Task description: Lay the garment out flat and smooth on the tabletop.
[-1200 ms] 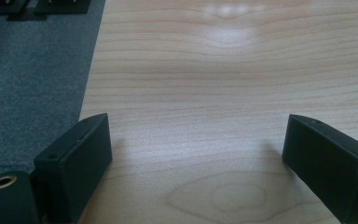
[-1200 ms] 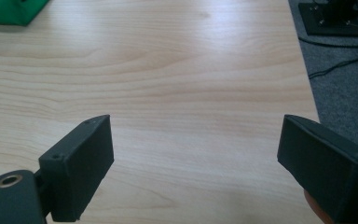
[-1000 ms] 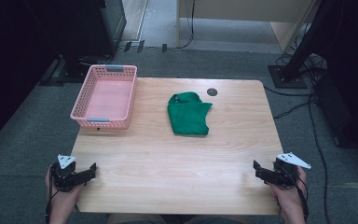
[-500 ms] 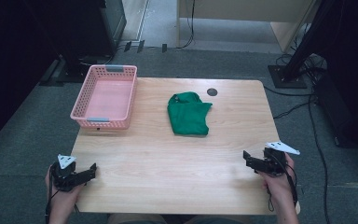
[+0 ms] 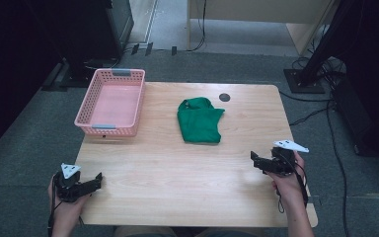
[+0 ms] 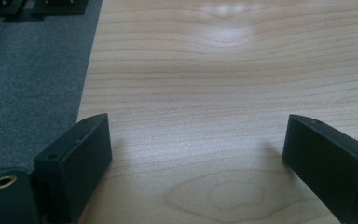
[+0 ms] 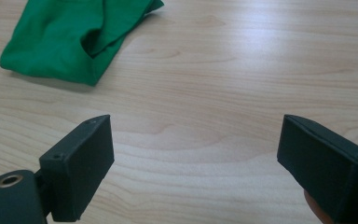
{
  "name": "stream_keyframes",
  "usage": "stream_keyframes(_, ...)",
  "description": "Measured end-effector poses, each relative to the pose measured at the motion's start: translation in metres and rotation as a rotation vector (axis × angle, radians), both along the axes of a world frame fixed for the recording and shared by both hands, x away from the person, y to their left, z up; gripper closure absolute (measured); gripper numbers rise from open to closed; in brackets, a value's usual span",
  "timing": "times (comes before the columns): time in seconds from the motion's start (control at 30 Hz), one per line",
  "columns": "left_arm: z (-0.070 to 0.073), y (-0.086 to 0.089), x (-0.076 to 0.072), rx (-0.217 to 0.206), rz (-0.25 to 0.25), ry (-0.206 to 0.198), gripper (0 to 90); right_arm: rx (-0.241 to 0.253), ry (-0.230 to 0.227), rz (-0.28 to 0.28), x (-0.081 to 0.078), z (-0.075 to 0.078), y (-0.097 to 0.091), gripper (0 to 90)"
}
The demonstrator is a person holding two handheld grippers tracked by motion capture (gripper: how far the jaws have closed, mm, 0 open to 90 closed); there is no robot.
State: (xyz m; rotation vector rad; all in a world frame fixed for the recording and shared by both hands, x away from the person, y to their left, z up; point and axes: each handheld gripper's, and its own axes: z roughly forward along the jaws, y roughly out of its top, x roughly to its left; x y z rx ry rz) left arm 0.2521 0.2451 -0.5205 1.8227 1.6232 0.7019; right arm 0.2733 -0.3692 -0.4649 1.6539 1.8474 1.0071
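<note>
A folded green cloth [image 5: 199, 121] lies near the middle of the wooden table [image 5: 177, 168], a little toward the far side; it also fills the upper left of the right gripper view as the green cloth [image 7: 70, 37]. My right gripper [image 5: 254, 160] hovers over the table's right front, open and empty, short of the cloth; its jaws stand wide apart around the right gripper [image 7: 193, 154] midpoint. My left gripper [image 5: 96, 180] rests at the front left corner, open, with nothing between the jaws of the left gripper [image 6: 198, 154].
A pink plastic basket [image 5: 111, 126] stands empty at the table's far left corner. A small dark round disc [image 5: 224, 97] is set in the tabletop behind the cloth. Grey carpet [image 6: 28, 84] borders the table's left edge; cables and a stand base [image 5: 303, 81] lie beyond the far right.
My right gripper has moved inward from the table's right front corner, forward and left toward the cloth. The left gripper has stayed put.
</note>
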Motion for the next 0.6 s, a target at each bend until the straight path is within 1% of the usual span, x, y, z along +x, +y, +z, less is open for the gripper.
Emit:
stream_keyframes(0.4, 0.000, 0.000, 0.000, 0.000, 0.000, 0.001, 8.4, 0.004, -0.007, 0.020, 0.018, 0.004, 0.009, 10.3)
stream_keyframes(0.6, 0.000, 0.000, 0.000, 0.000, 0.000, 0.000, 8.4, 0.008, -0.012, 0.042, 0.025, 0.003, 0.013, 10.3)
